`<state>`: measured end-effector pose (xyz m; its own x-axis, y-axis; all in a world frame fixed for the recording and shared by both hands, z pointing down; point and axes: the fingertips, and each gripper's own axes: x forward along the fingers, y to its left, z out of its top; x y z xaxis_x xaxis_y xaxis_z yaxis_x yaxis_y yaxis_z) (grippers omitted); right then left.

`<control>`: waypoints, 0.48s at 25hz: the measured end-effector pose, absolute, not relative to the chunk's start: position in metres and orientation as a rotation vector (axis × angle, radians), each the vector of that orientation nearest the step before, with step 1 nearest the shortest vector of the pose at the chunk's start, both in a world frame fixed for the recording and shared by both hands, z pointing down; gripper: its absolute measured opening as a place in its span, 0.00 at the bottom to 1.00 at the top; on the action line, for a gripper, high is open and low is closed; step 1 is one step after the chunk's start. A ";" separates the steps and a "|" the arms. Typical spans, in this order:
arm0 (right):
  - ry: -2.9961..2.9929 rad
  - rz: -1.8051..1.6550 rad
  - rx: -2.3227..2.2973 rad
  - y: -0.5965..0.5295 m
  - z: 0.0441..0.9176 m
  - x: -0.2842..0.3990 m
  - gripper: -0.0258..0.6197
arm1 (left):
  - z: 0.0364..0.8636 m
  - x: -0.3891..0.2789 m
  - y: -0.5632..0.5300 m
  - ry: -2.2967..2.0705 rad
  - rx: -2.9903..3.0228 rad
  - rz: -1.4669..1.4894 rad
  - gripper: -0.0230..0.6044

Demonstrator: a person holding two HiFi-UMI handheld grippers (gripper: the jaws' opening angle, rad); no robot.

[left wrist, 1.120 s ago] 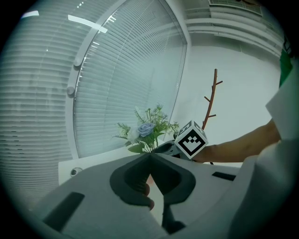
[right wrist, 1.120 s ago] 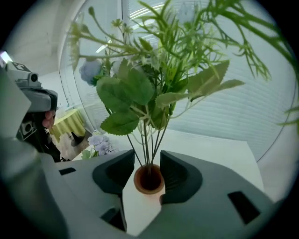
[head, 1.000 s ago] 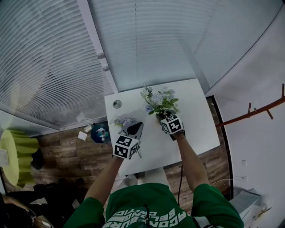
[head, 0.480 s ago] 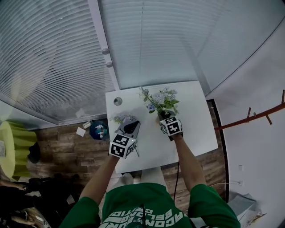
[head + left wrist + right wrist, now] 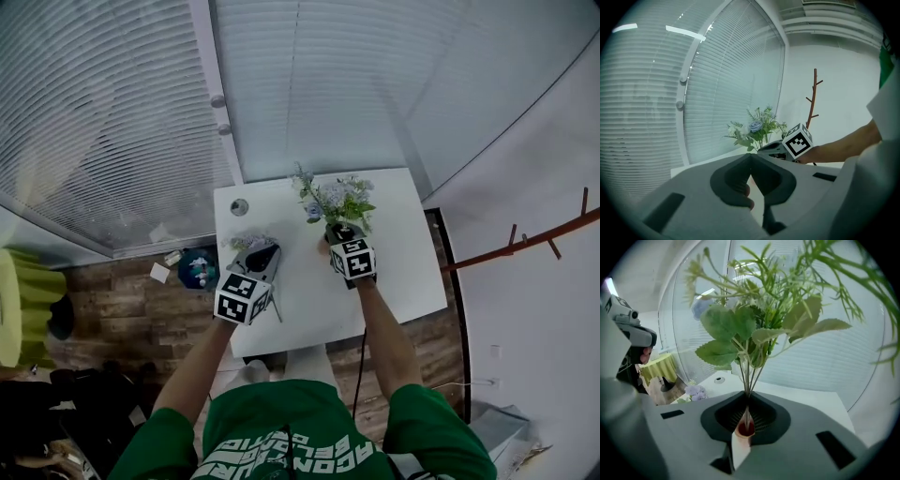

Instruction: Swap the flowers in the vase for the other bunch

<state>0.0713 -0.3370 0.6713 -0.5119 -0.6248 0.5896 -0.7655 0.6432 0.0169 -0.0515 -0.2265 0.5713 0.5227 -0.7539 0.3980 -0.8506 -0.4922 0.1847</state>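
The right gripper [image 5: 748, 397], jaws just closed on the stems of the green leafy bunch with pale blue blossoms [image 5: 336, 199], holds it upright over the white table [image 5: 408, 258], presumably making room for the small lilac bunch [image 5: 246, 240] lying left, near the empty, pressed-together left gripper [image 5: 751, 158].

The right gripper's [image 5: 748, 399] 2 jaws have just closed on the stems [image 5: 750, 376] of the bunch of flowers [image 5: 336, 199].
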 end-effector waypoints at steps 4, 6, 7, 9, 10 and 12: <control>-2.350 0.259 1.133 -0.337 0.626 0.076 0.09 | 0.559 -0.042 -0.228 -1.320 2.432 0.348 0.04; -2.386 0.225 1.155 -0.336 0.595 0.075 0.09 | 0.549 -0.040 -0.229 -1.317 2.444 0.338 0.04; -2.403 0.212 1.166 -0.335 0.581 0.074 0.09 | 0.544 -0.038 -0.229 -1.316 2.450 0.331 0.04; -2.434 0.184 1.188 -0.335 0.552 0.076 0.09 | 0.534 -0.035 -0.231 -1.314 2.467 0.315 0.04; -2.449 0.170 1.197 -0.336 0.539 0.077 0.09 | 0.528 -0.033 -0.233 -1.315 2.478 0.307 0.04; -2.476 0.155 1.211 -0.337 0.516 0.076 0.09 | 0.517 -0.032 -0.235 -1.318 2.497 0.293 0.04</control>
